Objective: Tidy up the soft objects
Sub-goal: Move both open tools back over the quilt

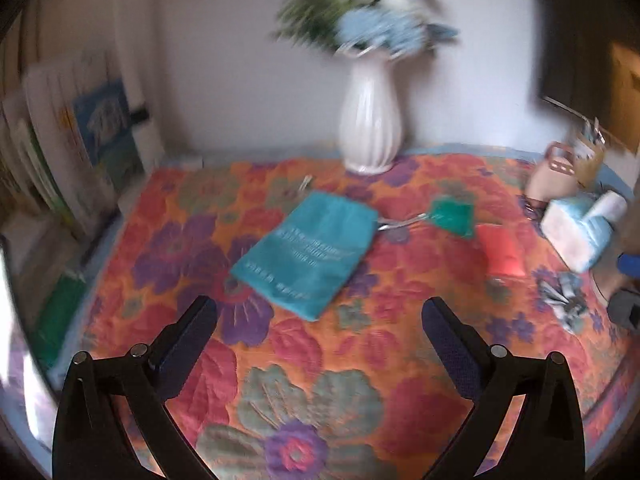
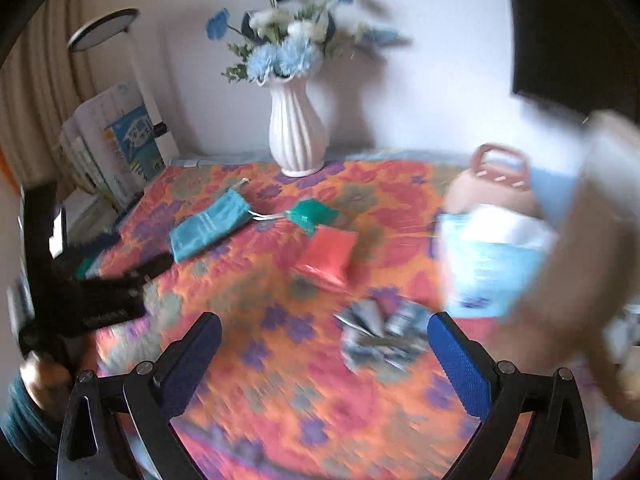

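You are holding both grippers over the flowered quilt (image 1: 304, 360) with jaws spread wide and nothing between them — the left gripper (image 1: 320, 312) is pointing toward the teal pouch (image 1: 308, 248), the right gripper (image 2: 324, 332) toward the blue-grey scrunchie (image 2: 380, 336). White lettering is showing on the teal pouch, but blur is making it unreadable. Beyond it are lying a small green pouch (image 1: 454, 216) and a coral pouch (image 1: 502, 252), all flat on the quilt and apart from one another. A white ribbed vase (image 2: 297, 136) is holding blue and white flowers (image 2: 280, 44). At the right, a pink basket (image 2: 496, 184) is sitting behind a tissue pack (image 2: 488, 256) — its contents are hidden. Books (image 2: 120, 148) with blurred print are leaning at the left. Your left gripper is showing only as a dark smear in the right wrist view.
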`<state>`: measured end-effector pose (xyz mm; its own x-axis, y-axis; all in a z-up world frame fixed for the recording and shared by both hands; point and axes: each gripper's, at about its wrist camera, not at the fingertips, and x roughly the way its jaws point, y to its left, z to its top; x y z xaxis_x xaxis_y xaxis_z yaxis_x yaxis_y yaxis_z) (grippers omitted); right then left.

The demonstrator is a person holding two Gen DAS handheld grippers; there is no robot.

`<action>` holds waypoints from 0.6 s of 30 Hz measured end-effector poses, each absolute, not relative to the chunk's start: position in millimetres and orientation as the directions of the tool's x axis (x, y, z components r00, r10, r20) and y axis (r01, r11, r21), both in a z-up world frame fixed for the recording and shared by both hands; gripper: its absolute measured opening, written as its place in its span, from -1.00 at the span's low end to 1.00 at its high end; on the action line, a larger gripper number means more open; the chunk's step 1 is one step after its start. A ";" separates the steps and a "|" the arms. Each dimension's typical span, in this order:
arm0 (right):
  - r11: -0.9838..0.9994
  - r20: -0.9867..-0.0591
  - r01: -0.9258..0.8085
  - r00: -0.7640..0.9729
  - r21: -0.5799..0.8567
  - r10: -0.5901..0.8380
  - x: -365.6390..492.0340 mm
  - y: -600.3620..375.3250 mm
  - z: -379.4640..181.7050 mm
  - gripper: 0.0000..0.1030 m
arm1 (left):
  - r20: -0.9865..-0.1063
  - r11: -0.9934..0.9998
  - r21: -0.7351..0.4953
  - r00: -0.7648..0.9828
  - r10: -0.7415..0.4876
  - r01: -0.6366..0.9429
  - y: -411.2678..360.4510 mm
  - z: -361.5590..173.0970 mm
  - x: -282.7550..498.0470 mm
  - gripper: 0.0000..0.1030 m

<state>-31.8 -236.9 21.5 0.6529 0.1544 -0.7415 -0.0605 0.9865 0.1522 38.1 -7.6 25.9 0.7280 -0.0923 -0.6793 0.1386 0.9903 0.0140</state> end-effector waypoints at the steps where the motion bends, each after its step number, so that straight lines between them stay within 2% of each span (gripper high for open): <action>1: 0.984 -0.747 -0.049 0.645 0.173 0.163 -23.8 -233.8 18.6 1.00 | -0.681 0.992 -0.006 0.726 -0.094 0.123 -1.4 19.2 41.4 0.99; 3: 0.969 -0.751 -0.049 0.622 0.244 0.221 -4.7 -225.4 6.7 1.00 | -0.687 0.994 -0.051 0.719 -0.104 0.095 8.7 4.6 40.3 0.99; 4: 0.965 -0.747 -0.062 0.622 0.253 0.236 -0.2 -220.8 3.0 1.00 | -0.724 0.995 -0.067 0.683 -0.101 0.077 10.8 0.0 43.4 0.98; 6: 0.976 -0.745 -0.047 0.638 0.212 0.193 4.9 -209.0 -9.8 1.00 | -0.722 0.992 -0.102 0.680 -0.127 0.077 14.1 0.2 43.6 0.98; 9: 0.984 -0.771 -0.026 0.617 0.177 0.155 8.0 -199.6 -34.5 1.00 | -0.705 0.993 -0.088 0.698 -0.121 0.083 13.0 2.4 37.5 0.98; 12: 0.996 -0.798 0.024 0.601 0.090 0.057 11.1 -196.5 -37.8 1.00 | -0.698 0.992 -0.072 0.705 -0.124 0.103 8.3 2.6 33.9 0.98; 18: 0.994 -0.800 0.044 0.598 0.099 0.053 8.1 -202.5 -39.8 1.00 | -0.683 0.995 -0.050 0.724 -0.094 0.083 8.8 4.6 32.6 0.98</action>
